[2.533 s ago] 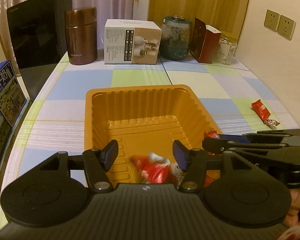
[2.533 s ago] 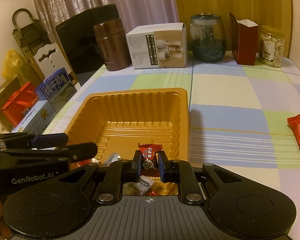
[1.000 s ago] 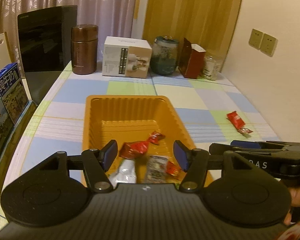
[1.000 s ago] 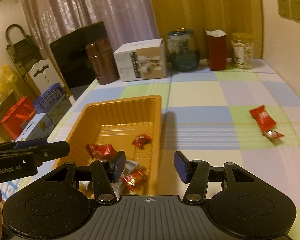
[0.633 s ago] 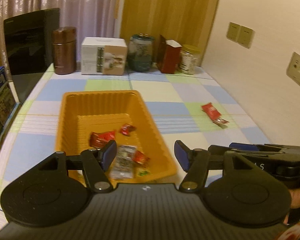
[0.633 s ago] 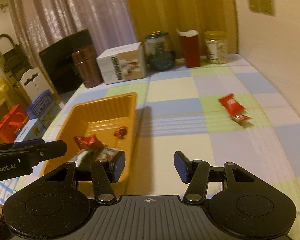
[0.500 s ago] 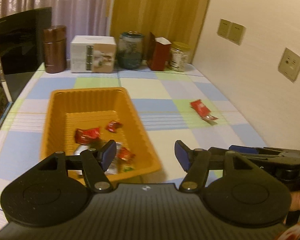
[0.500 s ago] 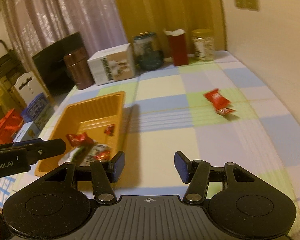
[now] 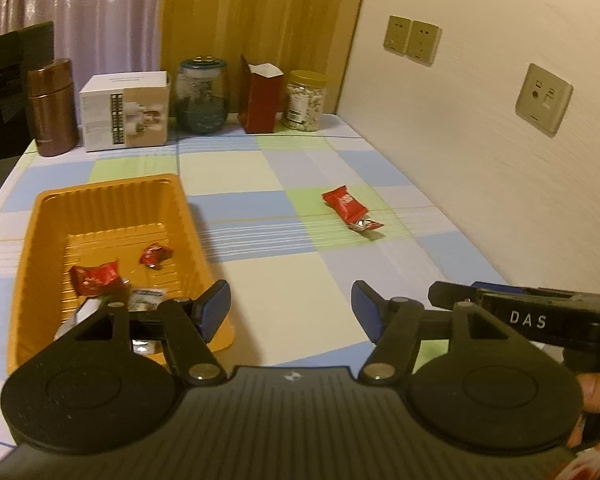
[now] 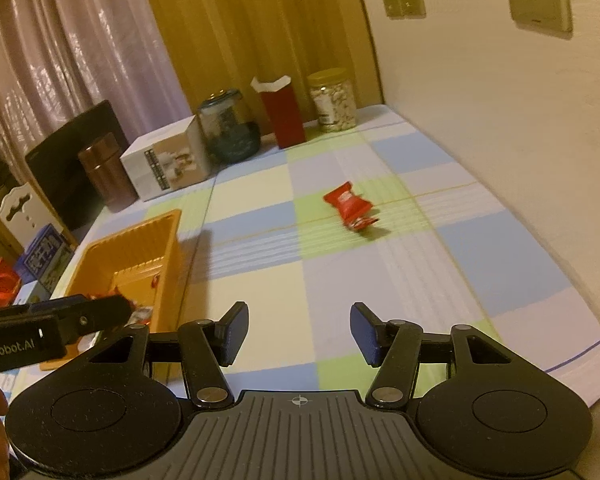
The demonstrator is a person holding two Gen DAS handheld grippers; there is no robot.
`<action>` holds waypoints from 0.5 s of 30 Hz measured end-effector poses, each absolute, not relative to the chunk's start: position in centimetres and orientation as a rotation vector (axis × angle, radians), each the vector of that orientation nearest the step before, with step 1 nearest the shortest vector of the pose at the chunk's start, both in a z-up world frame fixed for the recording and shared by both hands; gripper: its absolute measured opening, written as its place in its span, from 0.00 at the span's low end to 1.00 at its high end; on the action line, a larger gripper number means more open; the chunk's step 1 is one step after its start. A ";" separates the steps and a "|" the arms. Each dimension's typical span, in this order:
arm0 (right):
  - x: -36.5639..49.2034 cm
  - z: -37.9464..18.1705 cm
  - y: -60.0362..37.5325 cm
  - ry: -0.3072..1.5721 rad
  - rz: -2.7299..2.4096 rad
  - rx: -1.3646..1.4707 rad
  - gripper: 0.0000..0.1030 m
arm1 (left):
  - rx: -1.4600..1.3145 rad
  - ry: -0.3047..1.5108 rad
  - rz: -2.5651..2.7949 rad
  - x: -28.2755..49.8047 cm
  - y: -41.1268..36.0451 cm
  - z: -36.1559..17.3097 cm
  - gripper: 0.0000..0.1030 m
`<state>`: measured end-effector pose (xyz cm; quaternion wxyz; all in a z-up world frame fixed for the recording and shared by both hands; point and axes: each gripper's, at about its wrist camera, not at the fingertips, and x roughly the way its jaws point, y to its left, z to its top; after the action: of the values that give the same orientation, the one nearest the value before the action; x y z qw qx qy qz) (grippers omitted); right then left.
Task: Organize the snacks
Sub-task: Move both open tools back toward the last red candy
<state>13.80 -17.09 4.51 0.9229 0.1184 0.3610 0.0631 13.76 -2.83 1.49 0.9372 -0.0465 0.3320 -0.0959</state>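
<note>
Left claw [image 9: 290, 310] opening, empty; right claw [image 10: 298, 332] released; tray [image 9: 40, 216] snacks partly hidden.

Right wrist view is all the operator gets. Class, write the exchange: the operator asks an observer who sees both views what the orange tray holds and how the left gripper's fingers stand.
Operator: The orange tray shows me mostly its wall, and the left gripper crosses it. What lies inside?
Observer: The left wrist view looks straight in. A large red packet and a small red packet lie apart on the floor, with pale wrappers partly hidden behind a finger.
Operator: I see that gripper only side-on. How are its fingers?
Observer: They are opening, with nothing between them, only bare tablecloth beside the tray.
</note>
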 end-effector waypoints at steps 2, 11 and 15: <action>14.0 4.7 -17.7 0.738 0.123 0.242 0.55 | -0.091 0.678 -0.203 14.1 -3.4 1.4 0.63; 15.6 4.7 -19.4 0.744 0.111 0.222 0.56 | -0.074 0.687 -0.221 16.3 -5.3 0.9 0.65; 16.4 4.5 -20.1 0.747 0.098 0.210 0.56 | -0.067 0.691 -0.232 17.5 -6.0 0.7 0.66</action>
<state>16.42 -20.14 4.52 0.9244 0.1026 0.3642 0.0476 17.52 -6.04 0.70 0.9338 -0.0329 0.3379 -0.1133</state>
